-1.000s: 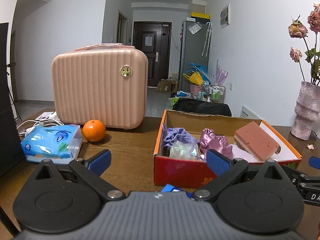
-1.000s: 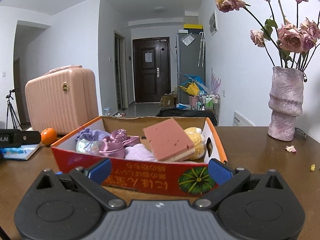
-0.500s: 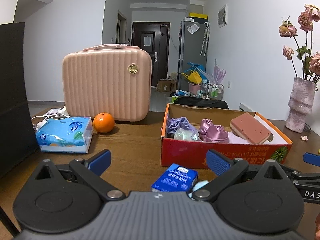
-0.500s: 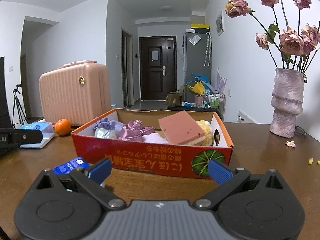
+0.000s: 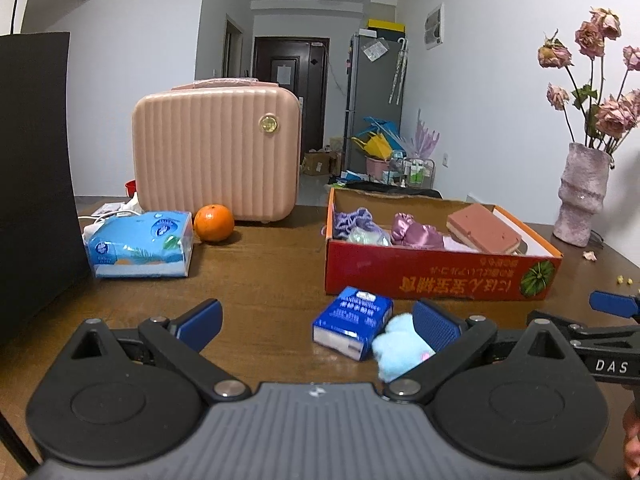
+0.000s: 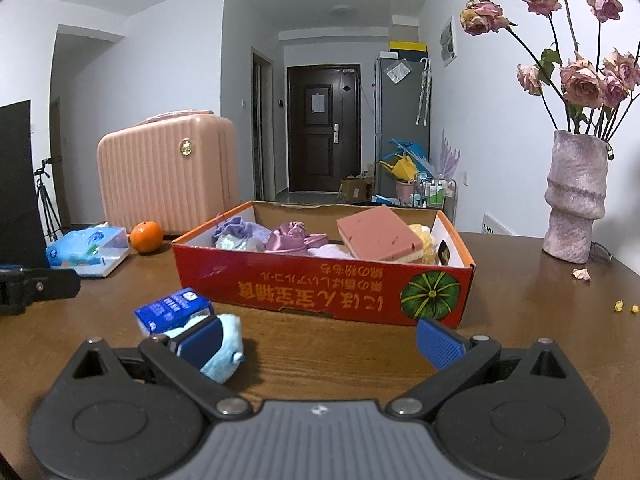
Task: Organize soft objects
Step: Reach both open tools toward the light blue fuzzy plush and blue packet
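Wooden table (image 5: 260,272) — blue plush (image 5: 400,350) near front edge, light, squashy; best pinched mid-body. Box (image 6: 320,284) behind. Left gripper (image 5: 316,322), right gripper (image 6: 318,338) — fingers apart, empty.

Light-blue plush toy (image 6: 224,354) lies beside blue packet (image 6: 172,310), before red box (image 6: 320,286).

We see a red box (image 6: 320,280) printed with yellow characters and a green pumpkin, a pale-blue plush (image 6: 224,354), a blue carton (image 5: 352,320), an orange (image 5: 213,223), a ribbed pink case (image 5: 216,160) and a brown wood-grain table (image 5: 260,276).
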Demonstrator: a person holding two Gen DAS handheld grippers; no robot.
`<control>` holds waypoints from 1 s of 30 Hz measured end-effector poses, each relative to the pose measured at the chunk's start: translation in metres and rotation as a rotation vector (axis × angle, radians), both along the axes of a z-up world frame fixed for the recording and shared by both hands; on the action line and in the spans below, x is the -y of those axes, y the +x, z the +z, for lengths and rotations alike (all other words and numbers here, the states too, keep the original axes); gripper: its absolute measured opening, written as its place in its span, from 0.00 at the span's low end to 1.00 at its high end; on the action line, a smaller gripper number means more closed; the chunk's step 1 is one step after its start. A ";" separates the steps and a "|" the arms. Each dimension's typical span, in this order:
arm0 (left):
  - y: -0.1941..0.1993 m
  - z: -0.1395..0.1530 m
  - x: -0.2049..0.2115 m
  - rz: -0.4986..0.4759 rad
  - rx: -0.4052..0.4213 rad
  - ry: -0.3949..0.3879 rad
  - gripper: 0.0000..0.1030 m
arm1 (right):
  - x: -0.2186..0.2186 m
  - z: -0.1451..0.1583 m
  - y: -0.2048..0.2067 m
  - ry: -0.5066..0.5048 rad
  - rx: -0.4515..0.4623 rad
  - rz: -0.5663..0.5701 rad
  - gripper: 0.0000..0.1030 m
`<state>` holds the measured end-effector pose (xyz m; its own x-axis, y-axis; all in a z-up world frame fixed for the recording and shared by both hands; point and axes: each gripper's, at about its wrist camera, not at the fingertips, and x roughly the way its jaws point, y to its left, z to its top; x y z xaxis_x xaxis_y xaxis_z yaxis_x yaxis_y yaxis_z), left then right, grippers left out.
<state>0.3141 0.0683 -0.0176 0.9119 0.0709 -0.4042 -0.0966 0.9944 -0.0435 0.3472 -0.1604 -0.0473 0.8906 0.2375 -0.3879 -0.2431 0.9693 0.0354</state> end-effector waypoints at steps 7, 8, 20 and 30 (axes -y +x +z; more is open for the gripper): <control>-0.011 -0.005 -0.002 -0.010 -0.020 0.004 1.00 | -0.004 -0.002 -0.006 -0.012 -0.012 0.009 1.00; -0.011 -0.005 -0.003 -0.009 -0.020 0.002 1.00 | -0.004 -0.003 -0.006 -0.013 -0.014 0.010 1.00; -0.010 -0.007 -0.009 -0.008 -0.040 -0.005 1.00 | -0.033 -0.011 0.001 -0.071 -0.061 0.106 1.00; -0.005 -0.011 -0.026 0.027 -0.064 -0.008 1.00 | -0.068 -0.021 0.022 -0.130 -0.116 0.181 1.00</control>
